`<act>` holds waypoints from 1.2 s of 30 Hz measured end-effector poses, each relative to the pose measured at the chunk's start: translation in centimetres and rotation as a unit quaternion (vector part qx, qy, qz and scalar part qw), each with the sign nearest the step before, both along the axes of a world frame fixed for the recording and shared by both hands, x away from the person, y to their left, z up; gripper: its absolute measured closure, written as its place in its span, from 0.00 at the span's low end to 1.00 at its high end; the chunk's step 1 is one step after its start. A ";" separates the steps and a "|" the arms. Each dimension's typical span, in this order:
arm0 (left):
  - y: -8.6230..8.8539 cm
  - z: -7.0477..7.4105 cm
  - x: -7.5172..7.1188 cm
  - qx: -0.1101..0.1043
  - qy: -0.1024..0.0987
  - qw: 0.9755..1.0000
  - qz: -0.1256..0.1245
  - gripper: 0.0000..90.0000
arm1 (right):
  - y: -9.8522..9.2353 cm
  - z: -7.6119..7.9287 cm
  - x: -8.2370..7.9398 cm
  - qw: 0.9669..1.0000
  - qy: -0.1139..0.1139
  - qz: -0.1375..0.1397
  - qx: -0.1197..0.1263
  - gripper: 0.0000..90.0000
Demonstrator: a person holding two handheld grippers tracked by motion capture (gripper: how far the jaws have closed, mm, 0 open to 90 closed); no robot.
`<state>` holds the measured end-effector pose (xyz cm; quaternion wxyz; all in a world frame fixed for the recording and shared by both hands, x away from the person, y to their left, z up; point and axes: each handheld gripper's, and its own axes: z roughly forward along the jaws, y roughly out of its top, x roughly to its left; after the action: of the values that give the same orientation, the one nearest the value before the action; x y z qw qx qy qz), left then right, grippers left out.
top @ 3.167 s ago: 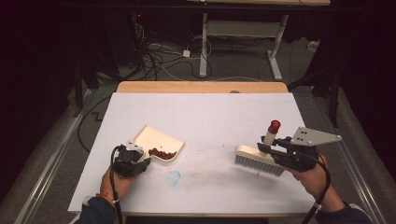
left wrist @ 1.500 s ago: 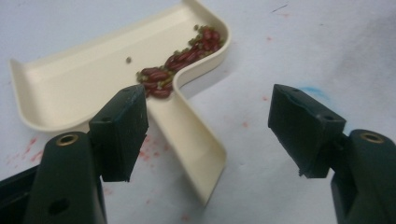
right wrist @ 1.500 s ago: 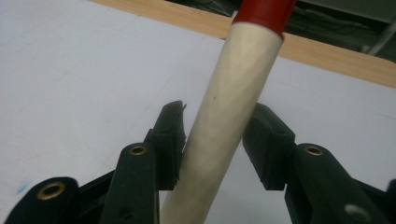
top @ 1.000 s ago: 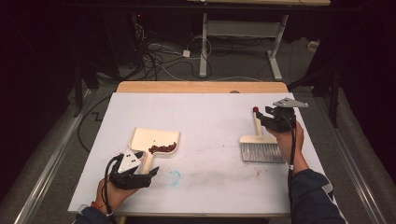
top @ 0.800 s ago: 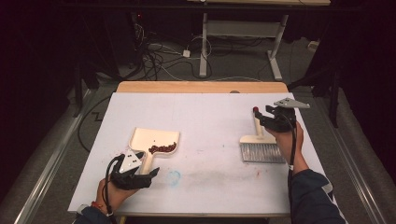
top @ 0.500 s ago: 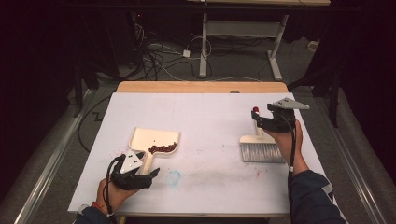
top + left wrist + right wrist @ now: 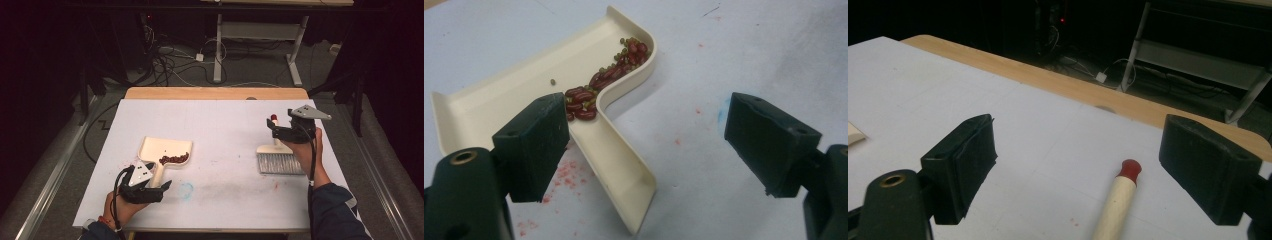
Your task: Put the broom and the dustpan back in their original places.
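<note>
Beans (image 7: pixel 606 82), red ones with some small green ones, lie heaped along the back wall of the cream dustpan (image 7: pixel 156 148), which rests flat on the white bench (image 7: pixel 225 120) at my left. My left claw (image 7: pixel 649 150) is spread wide and grips nothing; the pan's handle (image 7: pixel 616 170) runs between its jaws, nearer the left one, touching neither as far as I can tell. My right claw (image 7: pixel 1088 170) is likewise wide open and empty, poised over the brush (image 7: pixel 278 159), whose pale handle with its red tip (image 7: pixel 1129 169) points up between the jaws.

I judge the pan to be light, stiff plastic, smooth enough to slip, so I would close on the handle about midway and keep it level, since a tilt would send the loose beans rolling. The brush looks light too; its handle is rigid, its bristles (image 7: pixel 280 164) soft, so the handle's shaft is the place to grip.
</note>
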<state>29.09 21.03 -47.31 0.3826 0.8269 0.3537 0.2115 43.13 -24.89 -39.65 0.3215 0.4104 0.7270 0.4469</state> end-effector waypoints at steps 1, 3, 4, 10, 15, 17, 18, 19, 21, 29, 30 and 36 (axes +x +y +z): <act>0.0 0.0 0.0 0.000 0.001 1.000 0.000 0.20 | 0.0 0.0 -0.1 1.000 -0.001 0.000 0.000 0.17; 0.0 0.0 0.0 0.004 0.000 1.000 0.002 0.20 | 0.1 0.2 -0.3 1.000 -0.008 -0.002 0.000 0.17; 0.0 0.0 0.0 0.002 0.000 1.000 0.001 0.20 | 0.1 0.3 -0.4 1.000 -0.011 -0.002 0.002 0.17; 0.0 0.0 0.0 0.004 -0.001 1.000 0.001 0.20 | 0.5 0.7 -1.0 1.000 -0.025 0.006 -0.001 0.18; 0.0 0.0 0.0 0.004 -0.002 1.000 -0.005 0.20 | 0.5 1.0 -1.5 1.000 -0.022 0.008 0.002 0.18; -0.1 0.0 0.0 0.005 -0.002 1.000 -0.010 0.20 | 0.3 1.1 -1.7 1.000 -0.023 0.010 0.002 0.18; -0.1 0.0 0.0 0.007 -0.003 1.000 -0.012 0.20 | 0.3 1.1 -1.8 1.000 -0.024 0.013 0.005 0.18; -0.2 0.0 -0.1 0.007 -0.003 1.000 -0.012 0.20 | 0.3 1.2 -1.9 1.000 -0.027 0.014 0.007 0.18; -0.2 0.0 -0.1 0.008 -0.004 1.000 -0.012 0.20 | 0.4 1.4 -2.1 0.999 -0.028 0.018 0.008 0.18; -0.2 0.0 0.0 0.011 -0.006 1.000 -0.015 0.20 | 1.1 1.8 -3.2 0.998 -0.042 0.040 -0.006 0.18; -0.2 0.0 0.0 0.011 -0.006 1.000 -0.015 0.20 | 1.2 1.9 -3.3 0.998 -0.042 0.040 -0.003 0.18; -0.2 0.0 0.0 0.013 -0.006 1.000 -0.010 0.20 | 1.6 2.3 -4.1 0.997 -0.054 0.058 0.001 0.18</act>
<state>29.06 20.84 -47.30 0.3761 0.8338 0.3405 0.2175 39.02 -23.28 -37.39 0.3336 0.3434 0.7307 0.4867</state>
